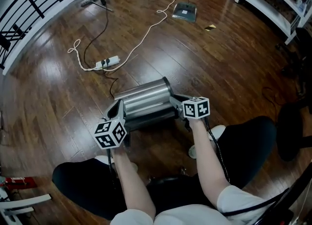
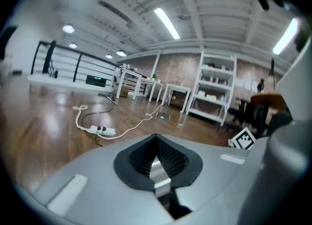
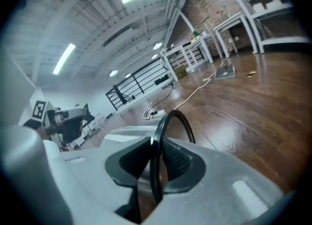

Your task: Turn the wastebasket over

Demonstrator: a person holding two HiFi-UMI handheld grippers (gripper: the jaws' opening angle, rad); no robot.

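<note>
Lying on its side on the wooden floor [image 1: 219,63], just below the centre of the head view: the wastebasket [image 1: 145,100], a shiny steel cylinder. Long axis across the frame, left to right, climbing slightly toward the right end. Gripped at both ends: left tongs [image 1: 118,115] at the left end, right tongs [image 1: 178,105] at the right, each touching the shell, neither hand clearly the nearer.

In the right gripper view, right tongs [image 3: 157,163] pressed onto a thin black ring [image 3: 171,118] standing edge-on between the pads. Pinching the rim of the mouth, then, which puts the open end at the right of the head view.

In the left gripper view, left tongs [image 2: 157,163] closed on a narrow strip of bright metal [image 2: 155,166]. Probably the edge of the base, though too close to the lens to say for sure.

Judging from this layout, turning it over means swinging it about a line running away from the person, crosswise to the long axis, with one end rising while the other pivots near the floor. Raising the right end over the left would likely stand it mouth up; raising the left over the right, mouth down. Either way, two thin pinches on smooth steel — worth moving both hands together.
</note>
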